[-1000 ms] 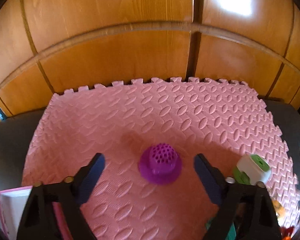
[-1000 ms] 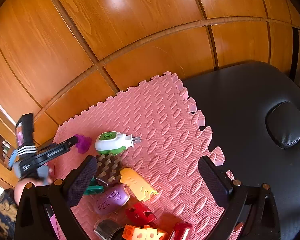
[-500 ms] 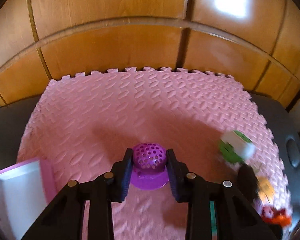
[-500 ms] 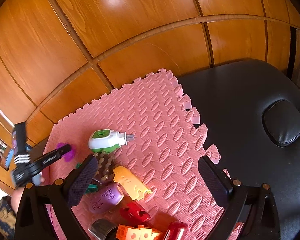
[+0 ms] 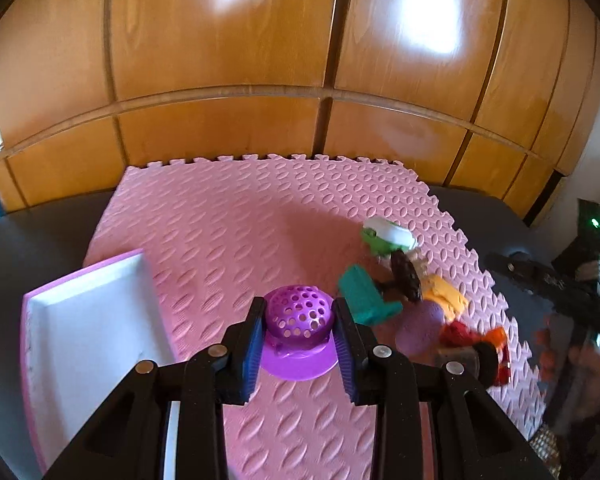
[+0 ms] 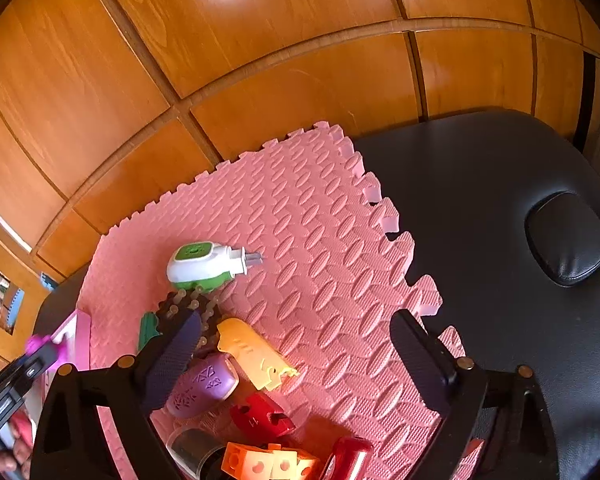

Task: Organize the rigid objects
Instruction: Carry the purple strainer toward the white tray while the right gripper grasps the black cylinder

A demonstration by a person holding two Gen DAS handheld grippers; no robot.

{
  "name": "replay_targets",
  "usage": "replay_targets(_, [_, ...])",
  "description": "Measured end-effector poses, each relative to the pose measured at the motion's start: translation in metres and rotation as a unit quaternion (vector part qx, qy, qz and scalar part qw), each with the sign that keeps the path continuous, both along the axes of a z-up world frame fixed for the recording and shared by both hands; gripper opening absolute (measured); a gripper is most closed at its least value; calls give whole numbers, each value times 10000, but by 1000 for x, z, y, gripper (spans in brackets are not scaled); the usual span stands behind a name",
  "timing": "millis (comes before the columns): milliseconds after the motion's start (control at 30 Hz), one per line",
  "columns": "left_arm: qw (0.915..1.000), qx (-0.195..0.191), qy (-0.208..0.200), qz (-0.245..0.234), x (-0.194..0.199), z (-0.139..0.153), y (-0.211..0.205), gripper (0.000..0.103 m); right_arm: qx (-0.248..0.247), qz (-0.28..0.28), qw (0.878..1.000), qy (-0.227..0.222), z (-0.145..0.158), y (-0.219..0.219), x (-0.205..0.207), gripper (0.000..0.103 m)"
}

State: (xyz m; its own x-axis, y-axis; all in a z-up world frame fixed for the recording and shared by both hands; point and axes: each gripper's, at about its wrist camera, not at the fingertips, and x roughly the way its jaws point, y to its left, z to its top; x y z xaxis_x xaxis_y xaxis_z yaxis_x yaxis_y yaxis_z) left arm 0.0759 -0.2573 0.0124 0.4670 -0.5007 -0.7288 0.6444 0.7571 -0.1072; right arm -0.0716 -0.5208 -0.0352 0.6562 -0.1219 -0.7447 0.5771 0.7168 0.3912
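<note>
The left gripper (image 5: 299, 330) pinches the purple perforated strainer (image 5: 299, 322) by its dome, apparently lifted off the pink foam mat (image 5: 260, 216), just right of the pink-rimmed white tray (image 5: 88, 320). That tray looks empty, so sorting has barely begun. The rest, including the green-and-white plug-in device (image 6: 198, 262) and yellow piece (image 6: 252, 354), lies piled near the right gripper (image 6: 296, 356), which hovers spread wide, holding nothing.
</note>
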Motion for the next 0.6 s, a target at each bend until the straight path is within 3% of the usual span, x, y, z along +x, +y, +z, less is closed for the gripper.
replay_targets(133, [9999,-52,-1,89,-16,-1,28,33,-65,216,9997,-15,1,6,3,95])
replay_targets(400, [9988,-175,173,422,-39,-14,85,33,145,1292,9914,-130,9,42,14,92])
replay_targets(600, [9961,-254,323,779,-37,-27,129,33,60,1521,9883,-60,27,50,-11,87])
